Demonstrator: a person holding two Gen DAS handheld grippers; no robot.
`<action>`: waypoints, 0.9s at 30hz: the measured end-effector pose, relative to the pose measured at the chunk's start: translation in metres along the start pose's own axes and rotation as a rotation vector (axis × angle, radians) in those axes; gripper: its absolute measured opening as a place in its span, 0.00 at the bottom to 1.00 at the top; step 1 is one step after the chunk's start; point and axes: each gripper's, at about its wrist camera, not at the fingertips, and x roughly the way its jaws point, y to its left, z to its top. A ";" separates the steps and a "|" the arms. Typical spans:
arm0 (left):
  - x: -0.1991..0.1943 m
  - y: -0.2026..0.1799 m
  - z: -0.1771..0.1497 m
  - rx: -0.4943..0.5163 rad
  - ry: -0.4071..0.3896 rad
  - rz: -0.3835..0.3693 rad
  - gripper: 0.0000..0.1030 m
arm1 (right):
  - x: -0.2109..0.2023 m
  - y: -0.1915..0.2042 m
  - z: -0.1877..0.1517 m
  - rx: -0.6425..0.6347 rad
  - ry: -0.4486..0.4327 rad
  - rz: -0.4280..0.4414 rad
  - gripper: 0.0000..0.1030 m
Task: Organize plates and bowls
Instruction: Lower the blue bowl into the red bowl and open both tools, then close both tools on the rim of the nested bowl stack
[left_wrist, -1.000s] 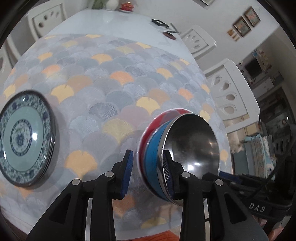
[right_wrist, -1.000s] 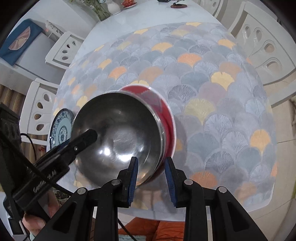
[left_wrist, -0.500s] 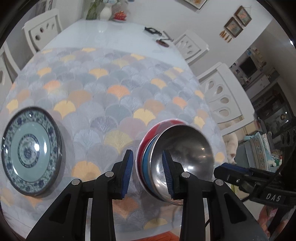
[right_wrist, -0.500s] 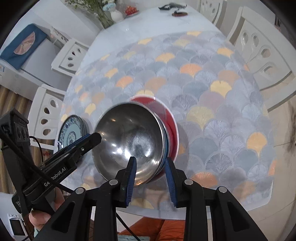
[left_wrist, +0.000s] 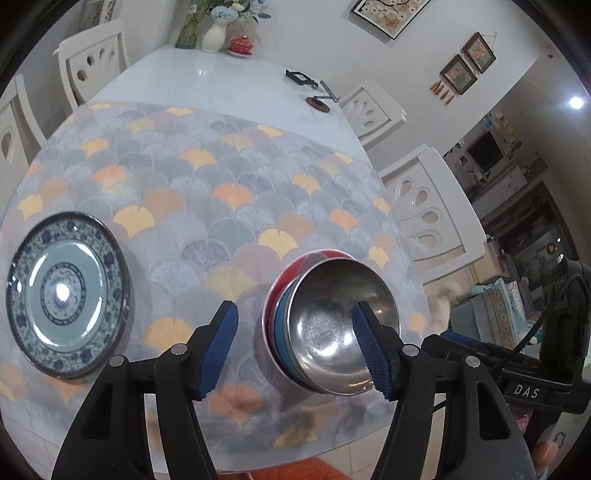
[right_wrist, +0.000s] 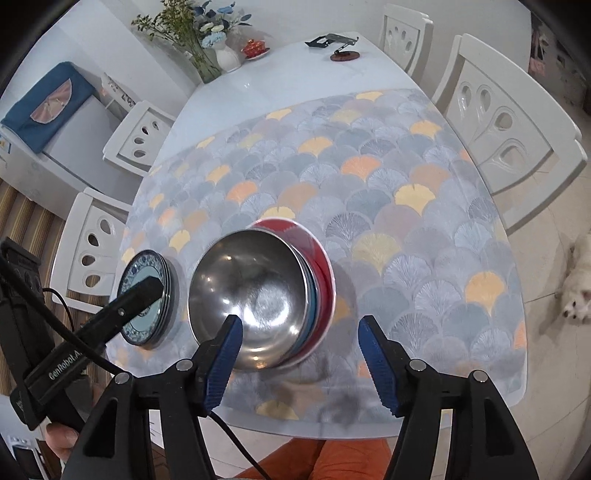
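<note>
Left gripper (left_wrist: 297, 345) jaws, just opened, straddle bowl stack (left_wrist: 325, 325) rim.

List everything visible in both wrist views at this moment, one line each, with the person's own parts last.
bowls: stack, steel in blue in red, near table edge
plates: stack, blue-white, left of bowls
tablecloth: one, grey-orange scallops, near half of table
table: one, white
chairs: several, white, around table
vase: one, white, far end
red dish: one, beside vase
stand: one, black, far end
dog: one, white, floor
left tongs: open, just released bowls
right tongs: open, just released bowls
</note>
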 end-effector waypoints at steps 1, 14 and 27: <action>0.003 0.001 -0.001 -0.008 0.011 -0.002 0.61 | 0.000 -0.002 -0.002 0.001 -0.007 -0.002 0.72; 0.080 0.026 -0.006 -0.158 0.173 0.018 0.66 | 0.080 -0.017 0.021 -0.052 0.137 0.026 0.79; 0.107 0.039 -0.015 -0.273 0.197 -0.107 0.50 | 0.125 -0.022 0.030 -0.079 0.226 0.125 0.79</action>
